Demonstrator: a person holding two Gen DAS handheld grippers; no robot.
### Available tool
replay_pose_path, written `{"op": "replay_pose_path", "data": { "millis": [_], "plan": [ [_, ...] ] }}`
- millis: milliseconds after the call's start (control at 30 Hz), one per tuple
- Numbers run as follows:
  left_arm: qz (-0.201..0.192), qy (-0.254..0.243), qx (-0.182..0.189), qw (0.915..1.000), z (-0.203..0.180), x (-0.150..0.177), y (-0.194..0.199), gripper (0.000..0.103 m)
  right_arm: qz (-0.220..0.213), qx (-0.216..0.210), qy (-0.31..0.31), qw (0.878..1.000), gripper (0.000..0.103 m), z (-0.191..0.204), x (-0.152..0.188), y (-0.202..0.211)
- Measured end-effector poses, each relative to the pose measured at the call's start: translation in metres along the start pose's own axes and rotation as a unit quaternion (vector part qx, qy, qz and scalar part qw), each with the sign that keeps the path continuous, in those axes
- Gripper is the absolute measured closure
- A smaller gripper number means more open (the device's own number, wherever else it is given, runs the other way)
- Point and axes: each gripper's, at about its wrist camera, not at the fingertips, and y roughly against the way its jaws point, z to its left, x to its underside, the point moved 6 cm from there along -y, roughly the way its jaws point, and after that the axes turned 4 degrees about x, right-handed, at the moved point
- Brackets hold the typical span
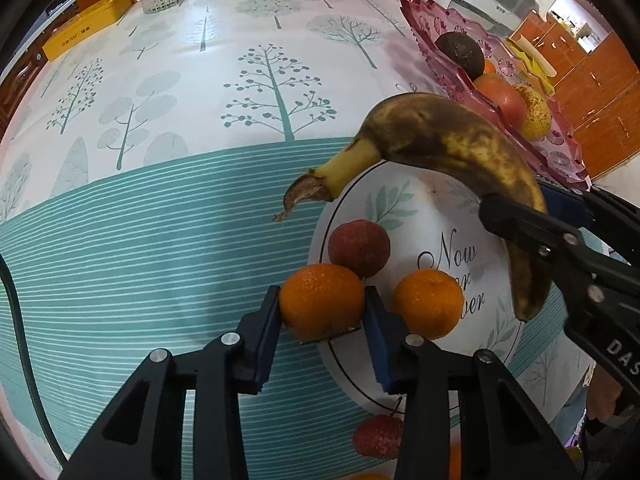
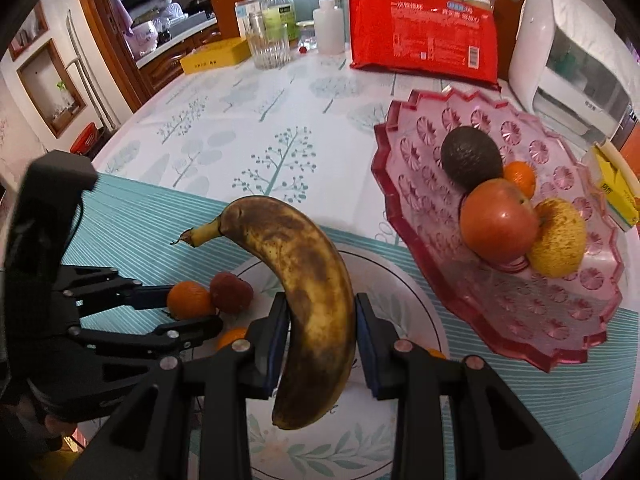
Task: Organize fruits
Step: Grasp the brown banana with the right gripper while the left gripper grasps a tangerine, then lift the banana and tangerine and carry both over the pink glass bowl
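Observation:
My left gripper is shut on a mandarin at the left rim of the white printed plate. A second mandarin and a red lychee lie on the plate; another lychee lies below it. My right gripper is shut on a brown-spotted banana, held above the plate. The banana also shows in the left wrist view. The pink glass fruit dish at the right holds an avocado, an apple, a yellow pear and a small mandarin.
At the table's far edge stand a red package, a drinking glass, bottles, a yellow box and a white appliance. A yellow carton lies beside the dish. The tree-print tablecloth covers the table.

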Motion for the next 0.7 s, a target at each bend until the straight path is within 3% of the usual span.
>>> {"op": "replay_pose_path", "data": {
  "millis": [233, 433, 700],
  "plan": [
    [-0.009, 0.004, 0.008, 0.9999, 0.003, 0.001, 0.008, 0.066, -0.011, 0.005, -0.008, 1.000, 0.071, -0.001, 0.003, 0.012],
    [-0.040, -0.010, 0.010, 0.9991, -0.005, -0.001, 0.041, 0.067, -0.031, 0.016, -0.013, 0.999, 0.071, -0.004, 0.003, 0.031],
    [-0.091, -0.054, 0.022, 0.9942, -0.044, -0.022, 0.096, 0.067, -0.081, 0.032, -0.042, 0.995, 0.071, -0.024, -0.007, 0.077]
  ]
}}
